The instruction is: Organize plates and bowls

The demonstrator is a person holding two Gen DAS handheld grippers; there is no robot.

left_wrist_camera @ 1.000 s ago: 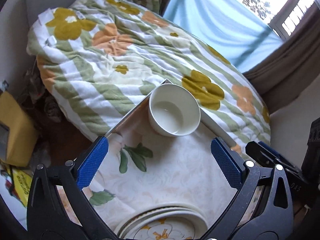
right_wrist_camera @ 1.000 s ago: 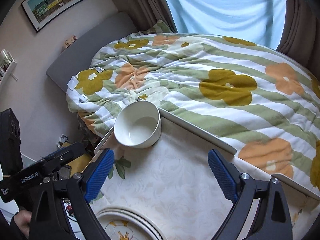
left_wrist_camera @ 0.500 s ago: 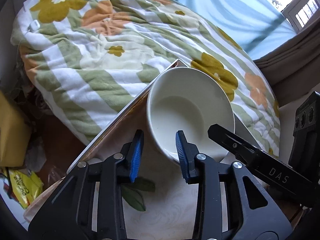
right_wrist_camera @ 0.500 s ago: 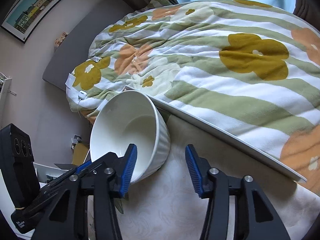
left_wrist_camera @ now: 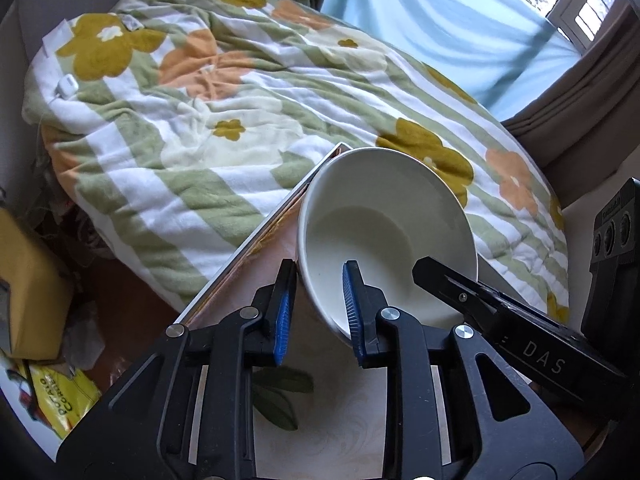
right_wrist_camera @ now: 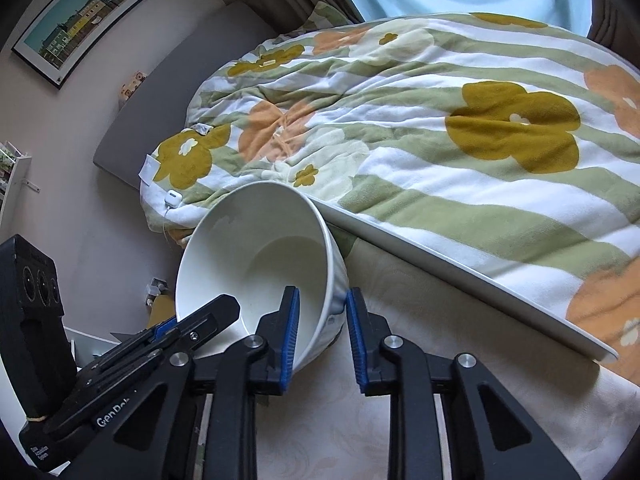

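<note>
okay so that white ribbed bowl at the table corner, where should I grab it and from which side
Grip the white ribbed ceramic bowl by its thin near rim, one pad inside and one outside, coming from the table side. The wall there is the only part narrow enough to pinch. The left gripper and right gripper each straddle the rim this way, on opposite sides, with the bowl tilted toward them.

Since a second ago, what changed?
Both tools closed in from wide open onto the white bowl: left tool and right tool each straddle its near rim. The bowl now looks tipped. Table and blanket unchanged.
</note>
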